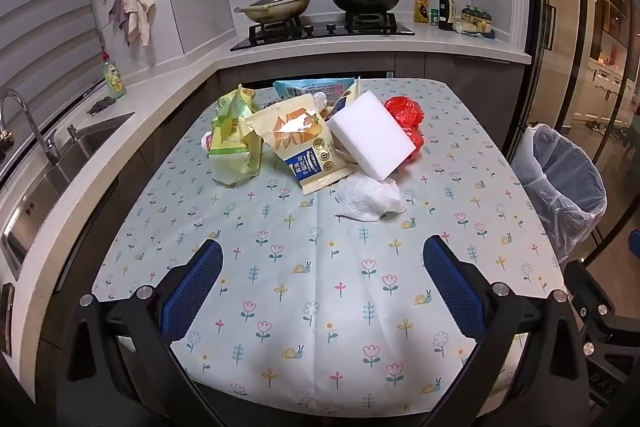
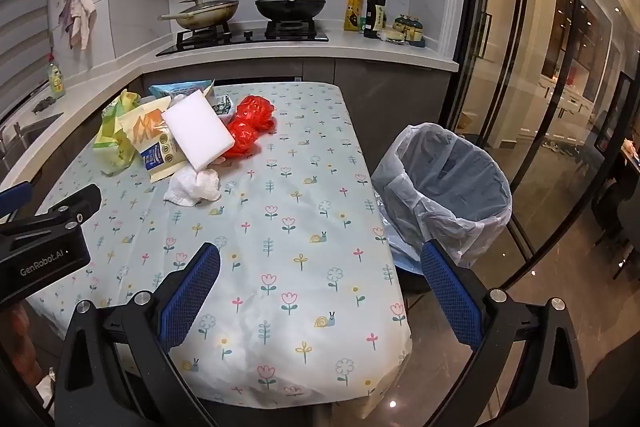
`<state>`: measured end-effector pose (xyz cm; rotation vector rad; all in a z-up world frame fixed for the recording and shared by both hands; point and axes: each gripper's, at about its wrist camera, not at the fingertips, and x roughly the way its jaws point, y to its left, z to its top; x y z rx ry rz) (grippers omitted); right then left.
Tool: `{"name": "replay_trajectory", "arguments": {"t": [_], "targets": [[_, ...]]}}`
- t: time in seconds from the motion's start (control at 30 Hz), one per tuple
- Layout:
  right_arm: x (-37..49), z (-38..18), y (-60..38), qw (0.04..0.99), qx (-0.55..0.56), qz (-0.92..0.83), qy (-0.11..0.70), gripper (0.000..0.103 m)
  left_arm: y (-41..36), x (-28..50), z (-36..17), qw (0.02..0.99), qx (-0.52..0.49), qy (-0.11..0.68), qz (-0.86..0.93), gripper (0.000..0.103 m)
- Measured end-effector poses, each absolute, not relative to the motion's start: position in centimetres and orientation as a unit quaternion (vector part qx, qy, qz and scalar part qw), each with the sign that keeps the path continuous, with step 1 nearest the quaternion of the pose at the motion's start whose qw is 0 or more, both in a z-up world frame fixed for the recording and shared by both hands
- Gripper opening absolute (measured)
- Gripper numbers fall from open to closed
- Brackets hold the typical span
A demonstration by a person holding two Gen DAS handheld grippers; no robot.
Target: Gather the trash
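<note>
A pile of trash lies at the far end of the table (image 1: 320, 307): a green packet (image 1: 234, 143), a cream snack bag (image 1: 308, 147), a white foam block (image 1: 370, 135), a red plastic bag (image 1: 406, 119), a blue-white packet (image 1: 312, 89) and a crumpled white tissue (image 1: 370, 201). The pile also shows in the right wrist view, with the block (image 2: 198, 135), red bag (image 2: 250, 125) and tissue (image 2: 194, 189). My left gripper (image 1: 322, 267) is open and empty over the near table. My right gripper (image 2: 320, 269) is open and empty over the table's right near edge. A lined bin (image 2: 448, 187) stands right of the table.
The bin also shows in the left wrist view (image 1: 560, 187). A counter with a sink (image 1: 60, 167) runs along the left. A stove with two pans (image 1: 320, 23) and bottles (image 1: 448, 7) stands behind the table. Glass doors (image 2: 540, 87) are on the right. The left gripper's body (image 2: 44, 247) shows at left.
</note>
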<state>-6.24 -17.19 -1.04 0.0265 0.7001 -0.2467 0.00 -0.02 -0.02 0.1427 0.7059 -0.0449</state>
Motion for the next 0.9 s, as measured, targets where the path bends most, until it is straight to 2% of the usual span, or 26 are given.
{"name": "replay_trajectory", "arguments": {"t": [0.9], "targets": [[-6.38,-0.78,-17.17,0.934,0.014,-0.118,0.337,0.096,0.43,-0.1,-0.1,0.937,0.067,0.343,-0.019,0.096]]}}
